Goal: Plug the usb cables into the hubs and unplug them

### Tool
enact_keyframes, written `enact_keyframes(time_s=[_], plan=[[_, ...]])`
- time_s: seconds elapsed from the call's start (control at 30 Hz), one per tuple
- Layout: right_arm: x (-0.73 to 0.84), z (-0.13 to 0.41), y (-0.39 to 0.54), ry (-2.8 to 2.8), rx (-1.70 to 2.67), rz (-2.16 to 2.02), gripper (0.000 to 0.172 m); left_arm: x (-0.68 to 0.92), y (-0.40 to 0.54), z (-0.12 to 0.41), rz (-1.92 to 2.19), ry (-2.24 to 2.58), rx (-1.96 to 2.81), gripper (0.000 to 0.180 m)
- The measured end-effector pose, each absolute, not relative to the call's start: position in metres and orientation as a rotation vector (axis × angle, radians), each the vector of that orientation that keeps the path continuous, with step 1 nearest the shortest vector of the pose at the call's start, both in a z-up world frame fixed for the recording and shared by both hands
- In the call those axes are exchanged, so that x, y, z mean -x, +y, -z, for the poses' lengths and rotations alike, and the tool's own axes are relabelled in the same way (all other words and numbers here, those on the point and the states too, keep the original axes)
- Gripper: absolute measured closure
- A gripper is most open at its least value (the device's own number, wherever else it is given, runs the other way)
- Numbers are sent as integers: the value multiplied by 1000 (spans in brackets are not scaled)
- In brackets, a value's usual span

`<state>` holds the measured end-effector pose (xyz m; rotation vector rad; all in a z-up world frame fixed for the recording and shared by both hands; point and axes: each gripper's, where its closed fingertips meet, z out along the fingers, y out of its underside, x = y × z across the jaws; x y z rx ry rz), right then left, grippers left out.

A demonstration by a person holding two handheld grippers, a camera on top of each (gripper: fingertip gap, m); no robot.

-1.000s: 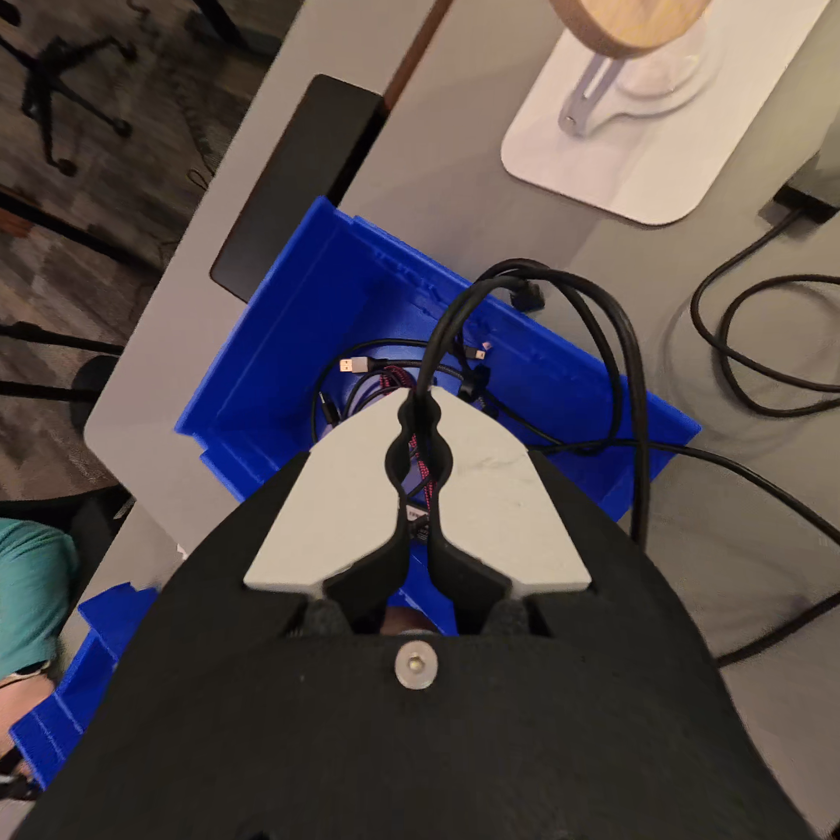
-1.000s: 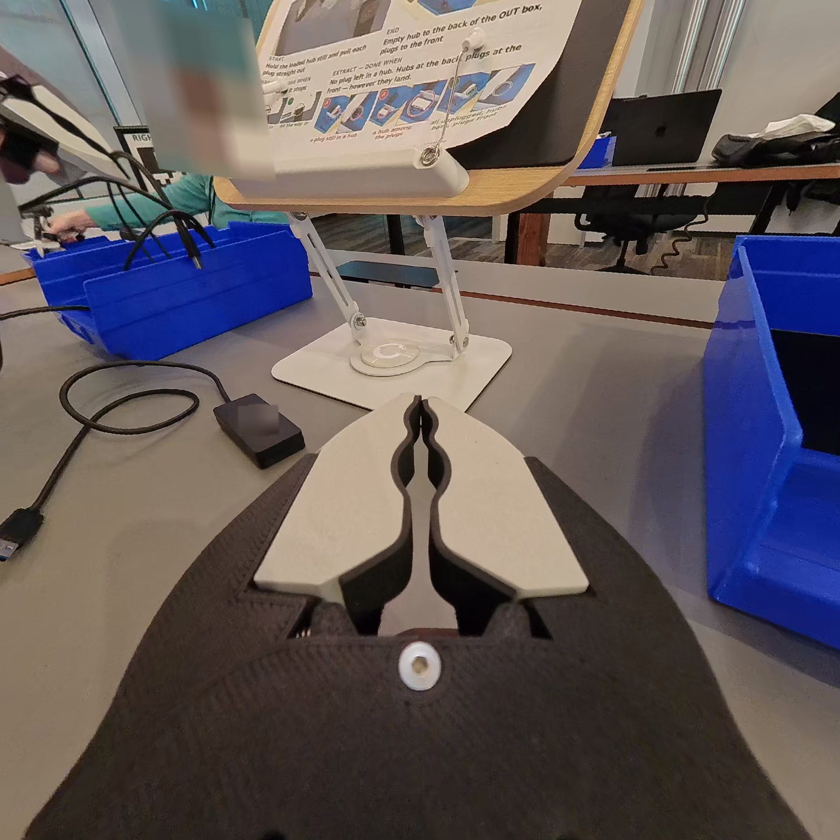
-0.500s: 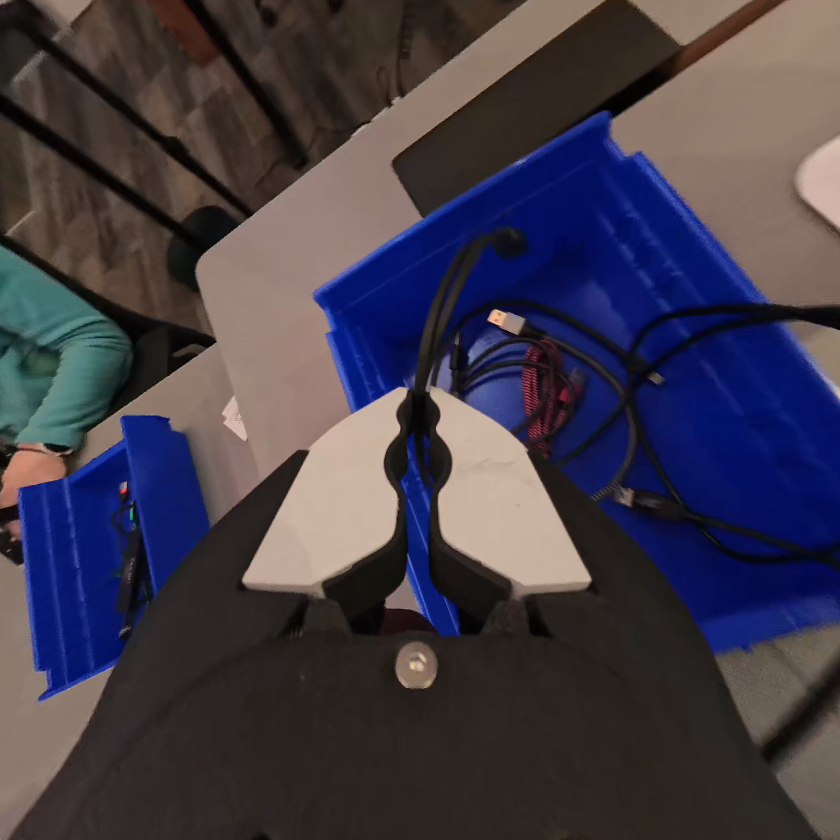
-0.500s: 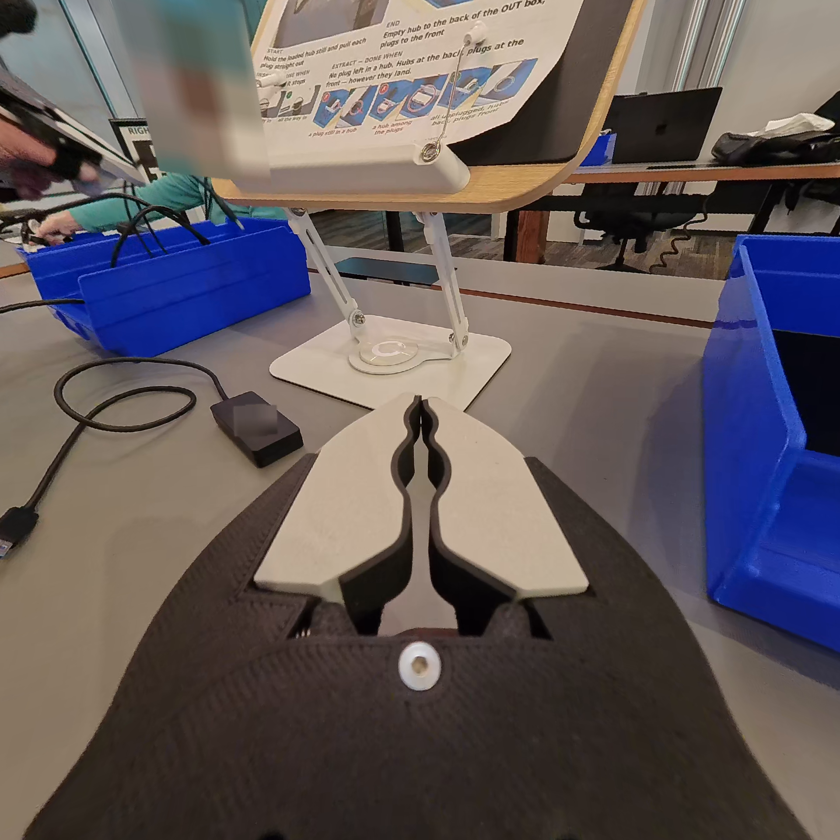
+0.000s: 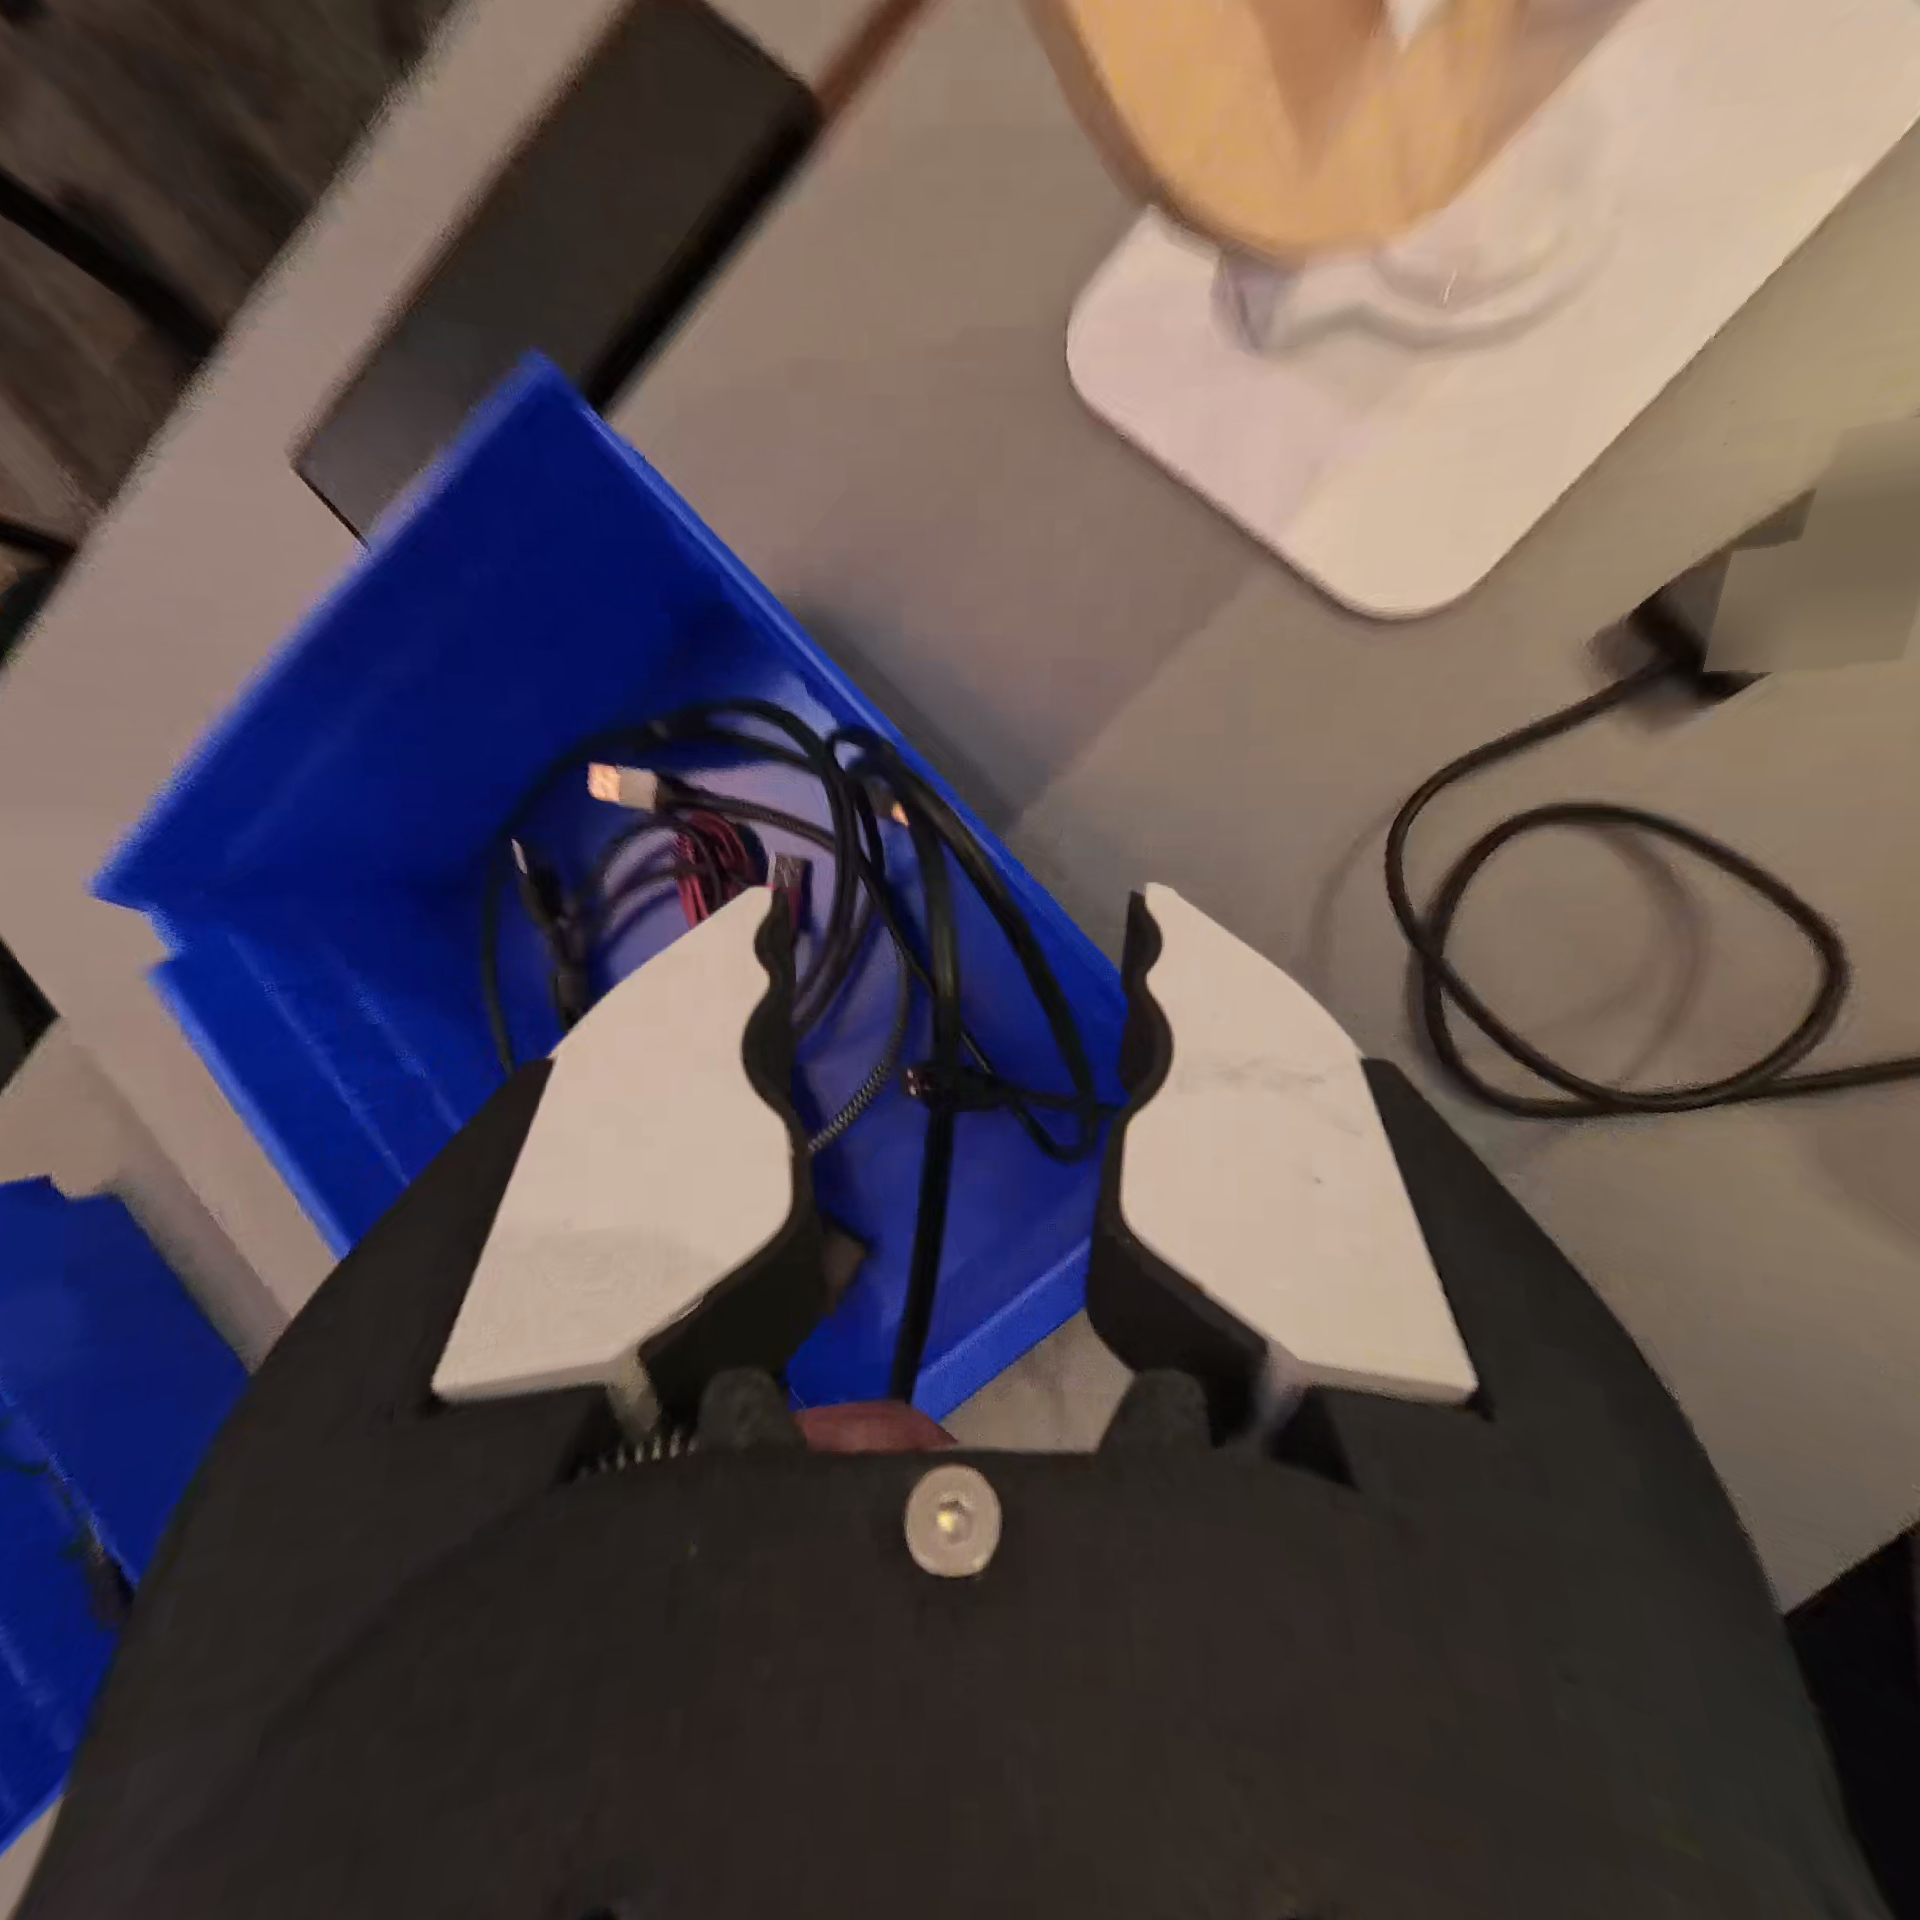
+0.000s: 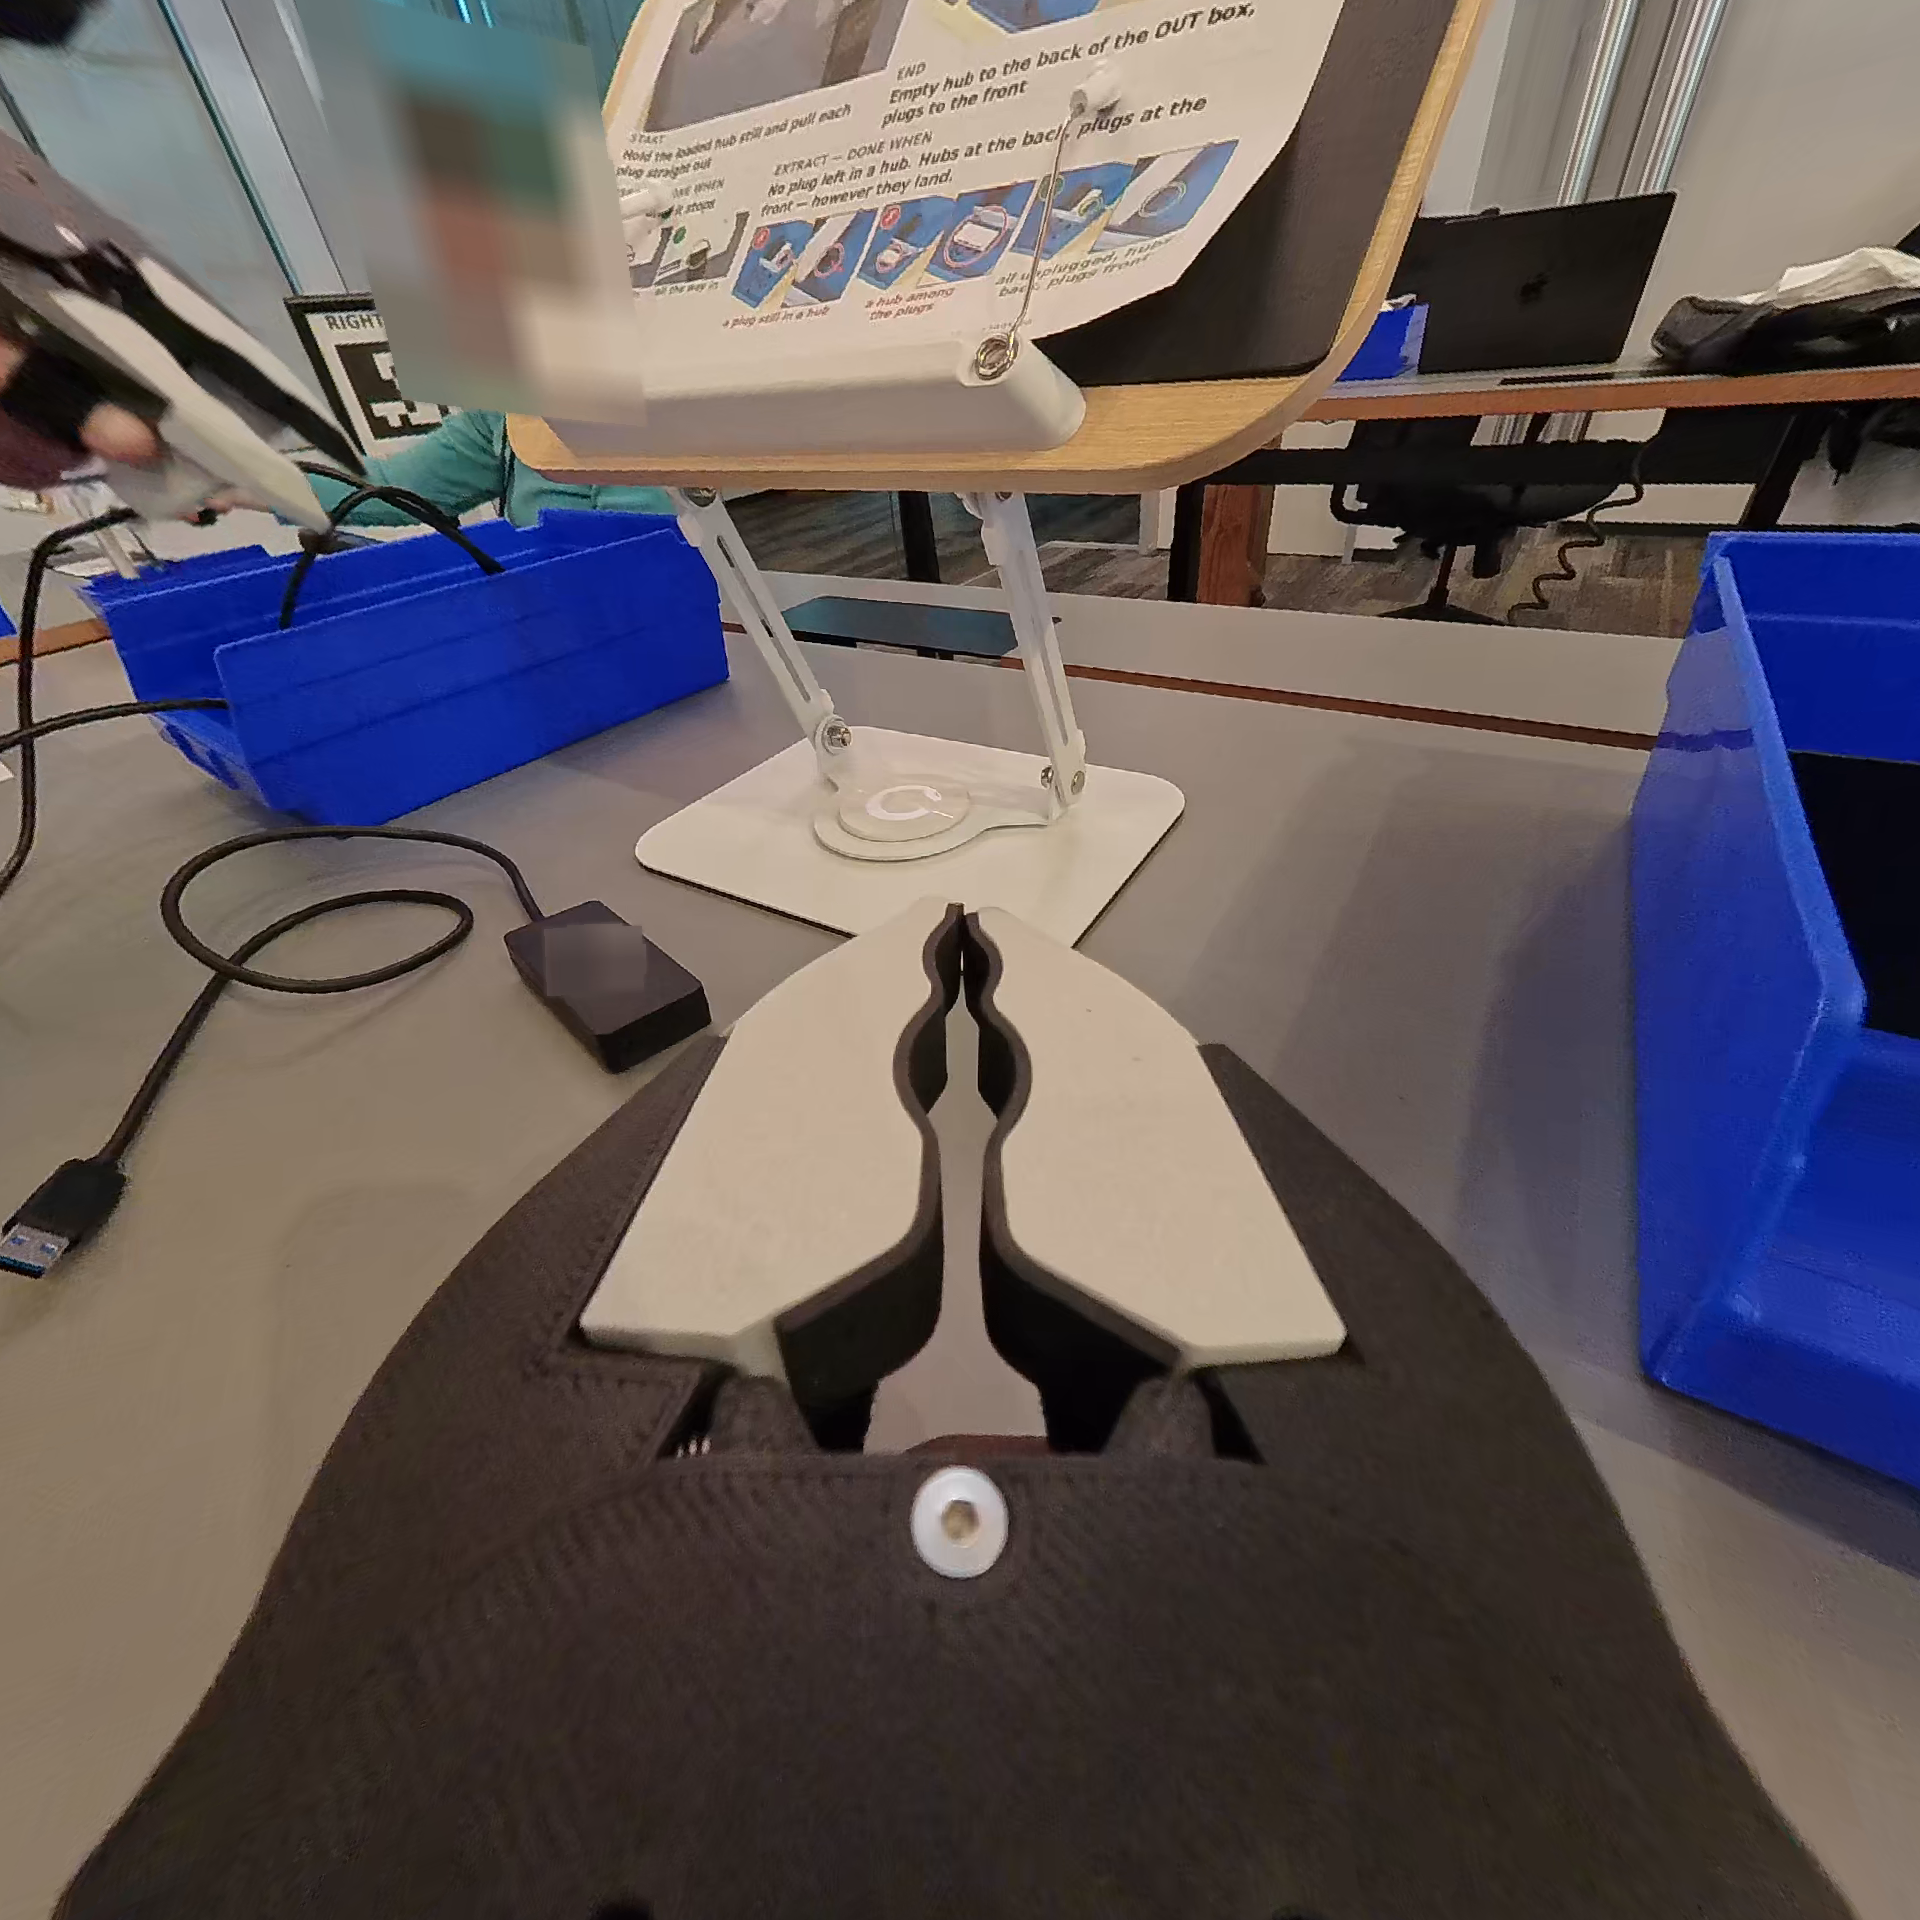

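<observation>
Tangle of black and red usb cables [image 5: 790, 914] lies in a blue bin [image 5: 436, 727] on the grey worktop [image 5: 1195, 790]. Left tool [image 5: 956, 914] tilts down over the bin, fingers wide apart, gripping nothing. Black hub [image 6: 608, 982] with its looped cable sits on the worktop, left of the right tool [image 6: 961, 920], which is level, closed, nothing between its tips. White stand [image 6: 914, 821] ahead, second blue bin [image 6: 1766, 1039] on the right, office desks behind.
</observation>
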<state>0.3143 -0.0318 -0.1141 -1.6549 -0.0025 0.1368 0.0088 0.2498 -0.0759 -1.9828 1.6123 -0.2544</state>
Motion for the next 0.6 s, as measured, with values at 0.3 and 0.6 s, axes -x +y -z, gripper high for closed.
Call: enact_keyframes(time_s=[0.3,0.6], plan=[[-314,113,-33,-1,1648,-139,172,4,257,37,217,1491,1880,177],[-314,112,-33,1,1645,-137,172,36,244,-72,240,1302,1682,177]])
